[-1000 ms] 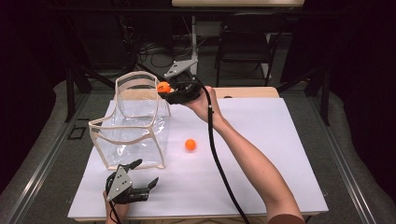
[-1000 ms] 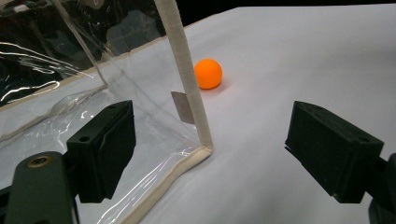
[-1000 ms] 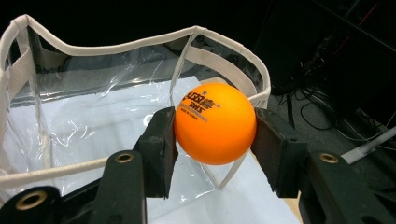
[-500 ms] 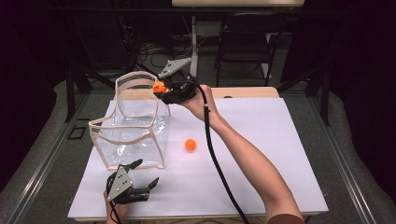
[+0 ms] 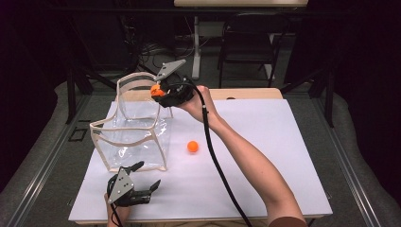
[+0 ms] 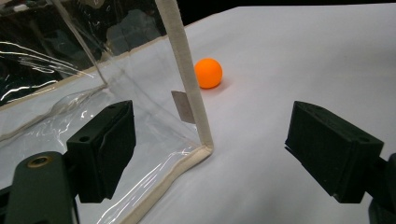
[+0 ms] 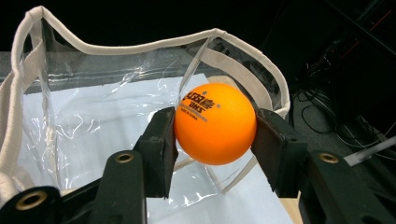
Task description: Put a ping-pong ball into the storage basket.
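Observation:
A clear plastic bag (image 5: 135, 137) with cream trim stands open on the white table (image 5: 283, 156). My right gripper (image 5: 158, 91) is shut on an orange ball (image 7: 215, 123), held above the bag's far right rim (image 7: 140, 46). A second orange ball (image 5: 192, 146) lies on the table to the right of the bag (image 6: 187, 93), and shows beyond the bag's corner as the ball (image 6: 208, 73) in the left gripper view. My left gripper (image 5: 142, 182) rests open near the table's front edge, just in front of the bag, its jaws wide apart with nothing between them.
A wooden table edge (image 5: 246, 93) shows behind the white sheet. A dark chair (image 5: 248, 49) and cables (image 7: 327, 116) stand on the floor beyond. Bare white surface stretches to the right of the person's forearm (image 5: 250, 165).
My right gripper has moved left and slightly up with the orange ball, from beside the bag's far corner to over its rim. The left gripper and loose ball have not moved.

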`<action>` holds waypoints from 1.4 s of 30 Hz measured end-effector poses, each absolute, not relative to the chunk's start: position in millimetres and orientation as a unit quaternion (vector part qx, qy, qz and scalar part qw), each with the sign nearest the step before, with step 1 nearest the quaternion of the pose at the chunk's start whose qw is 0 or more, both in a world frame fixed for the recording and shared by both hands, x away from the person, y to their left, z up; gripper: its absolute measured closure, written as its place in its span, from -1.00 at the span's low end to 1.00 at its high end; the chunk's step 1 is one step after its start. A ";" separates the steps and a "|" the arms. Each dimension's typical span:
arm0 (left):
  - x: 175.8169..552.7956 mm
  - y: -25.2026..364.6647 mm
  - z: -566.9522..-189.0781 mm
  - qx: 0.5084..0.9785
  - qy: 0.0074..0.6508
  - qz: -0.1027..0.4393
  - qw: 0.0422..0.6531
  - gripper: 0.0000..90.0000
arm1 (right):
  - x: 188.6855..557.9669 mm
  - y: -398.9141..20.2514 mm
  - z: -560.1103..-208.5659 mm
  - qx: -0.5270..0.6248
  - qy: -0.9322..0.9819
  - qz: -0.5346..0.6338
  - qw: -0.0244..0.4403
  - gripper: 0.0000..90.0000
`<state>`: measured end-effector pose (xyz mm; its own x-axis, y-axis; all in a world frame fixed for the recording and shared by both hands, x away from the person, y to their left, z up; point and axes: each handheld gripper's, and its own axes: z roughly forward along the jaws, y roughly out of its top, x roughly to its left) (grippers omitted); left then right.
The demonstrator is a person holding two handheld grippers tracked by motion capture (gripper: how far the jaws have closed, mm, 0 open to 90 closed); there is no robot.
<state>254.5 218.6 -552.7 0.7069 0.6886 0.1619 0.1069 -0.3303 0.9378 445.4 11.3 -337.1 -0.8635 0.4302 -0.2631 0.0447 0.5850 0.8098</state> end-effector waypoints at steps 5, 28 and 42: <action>254.4 218.3 -552.7 0.766 0.259 0.281 0.517 -0.65 | 444.3 13.1 -336.7 0.135 0.864 0.431 0.223 0.13; 254.3 218.9 -552.7 0.766 0.259 0.282 0.517 -0.65 | 440.0 24.9 -338.8 0.124 0.872 0.416 0.226 0.13; 253.9 219.2 -552.5 0.766 0.259 0.282 0.517 -0.65 | 439.5 31.6 -339.7 0.123 0.879 0.404 0.223 0.13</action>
<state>253.9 219.2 -552.5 0.7067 0.6883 0.1641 0.1054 -0.3317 0.9375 439.5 31.6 -339.7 -0.8705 0.3962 -0.2918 0.0364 0.6432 0.7648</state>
